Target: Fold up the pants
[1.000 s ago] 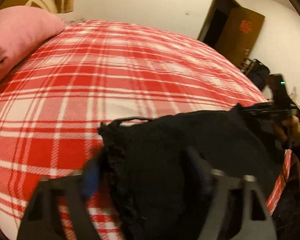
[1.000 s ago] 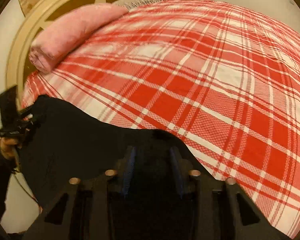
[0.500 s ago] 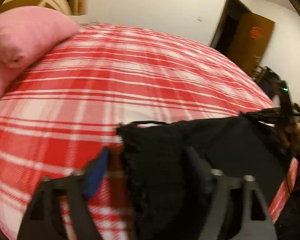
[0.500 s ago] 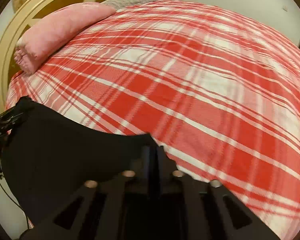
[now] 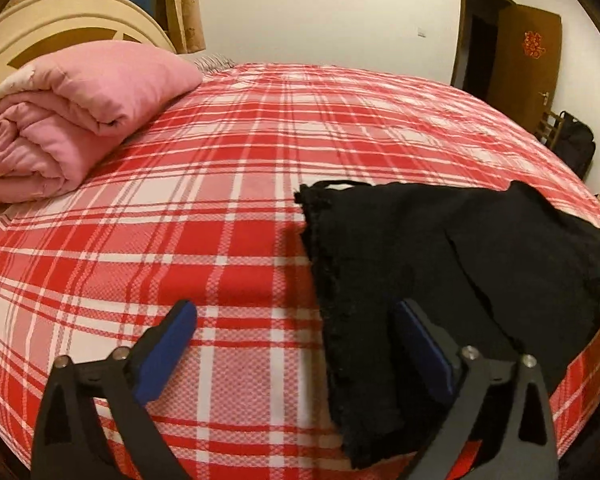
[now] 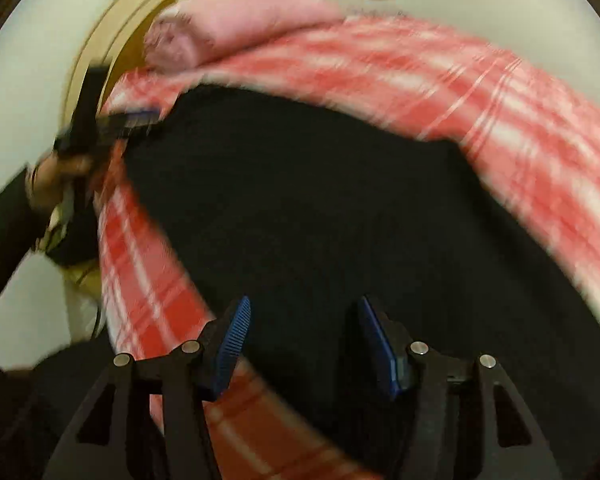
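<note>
Pants (image 5: 440,256): black, lying flat on the bed (image 5: 220,208), lower right of the left view. Left tool (image 5: 296,344): released, holding nothing. Right tool (image 6: 300,340): released, over the cloth. Progress: laid in overlapping layers, apparently folded once; further folds seem left.

Red plaid bed (image 5: 220,240), folded pink quilt (image 5: 72,120) by cream headboard (image 5: 60,12), open brown door (image 5: 528,52), dark bag (image 5: 576,144) beyond.

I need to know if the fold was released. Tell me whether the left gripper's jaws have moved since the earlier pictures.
Yes. The left gripper was closed on the black pants; now it is open, its left finger over bare plaid bedspread.
</note>
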Demonstrator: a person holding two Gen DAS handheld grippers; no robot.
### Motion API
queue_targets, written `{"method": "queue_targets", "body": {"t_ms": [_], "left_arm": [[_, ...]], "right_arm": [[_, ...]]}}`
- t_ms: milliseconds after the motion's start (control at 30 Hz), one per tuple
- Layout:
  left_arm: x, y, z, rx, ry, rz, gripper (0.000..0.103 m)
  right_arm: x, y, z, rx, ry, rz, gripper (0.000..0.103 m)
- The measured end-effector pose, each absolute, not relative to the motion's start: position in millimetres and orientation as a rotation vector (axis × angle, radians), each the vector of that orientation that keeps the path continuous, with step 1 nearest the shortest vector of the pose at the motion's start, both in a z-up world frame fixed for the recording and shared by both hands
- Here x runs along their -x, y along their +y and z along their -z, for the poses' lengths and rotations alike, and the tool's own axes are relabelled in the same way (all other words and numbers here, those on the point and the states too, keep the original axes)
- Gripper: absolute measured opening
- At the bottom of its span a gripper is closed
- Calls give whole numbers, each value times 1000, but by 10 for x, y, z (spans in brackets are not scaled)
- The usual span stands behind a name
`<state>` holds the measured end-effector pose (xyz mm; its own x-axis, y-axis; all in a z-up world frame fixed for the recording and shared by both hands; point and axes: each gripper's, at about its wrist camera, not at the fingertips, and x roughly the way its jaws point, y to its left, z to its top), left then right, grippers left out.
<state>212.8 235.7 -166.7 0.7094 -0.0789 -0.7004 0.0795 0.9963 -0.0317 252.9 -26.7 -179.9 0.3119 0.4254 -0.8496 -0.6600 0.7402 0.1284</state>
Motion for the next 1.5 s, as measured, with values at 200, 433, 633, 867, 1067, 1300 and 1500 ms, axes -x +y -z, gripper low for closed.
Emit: {"method": "queue_targets", "body": {"t_ms": [200,433,633,867,1067,1300,1500], "left_arm": [[-2045,2266,1555,-57,749,32,101],[-2076,2238,1602,1,779,-37,102],[-2059,1985,1528,-106,777,-66,102],[-2054,1875,1455,-153,772,-85,102],[-2004,1808,1330,-167,757,-100,102],[-1951,1625,1103,-193,723,-108,102],[-1958,1349,936,-203,690,-61,102]], "right_arm": [[-2275,-309,1691,258,908,-721,58],[-2233,-265,1864,311,936,-699,58],[-2240,-749,1738,230,892,-569,58],[-2298,-1424,1707,161,880,-347,58],[-2269,-1548,1923,193,864,-283,58],[-2231,-1558,1945,189,840,-274,58],[-2170,-1655,1946,192,835,-283,59]]}}
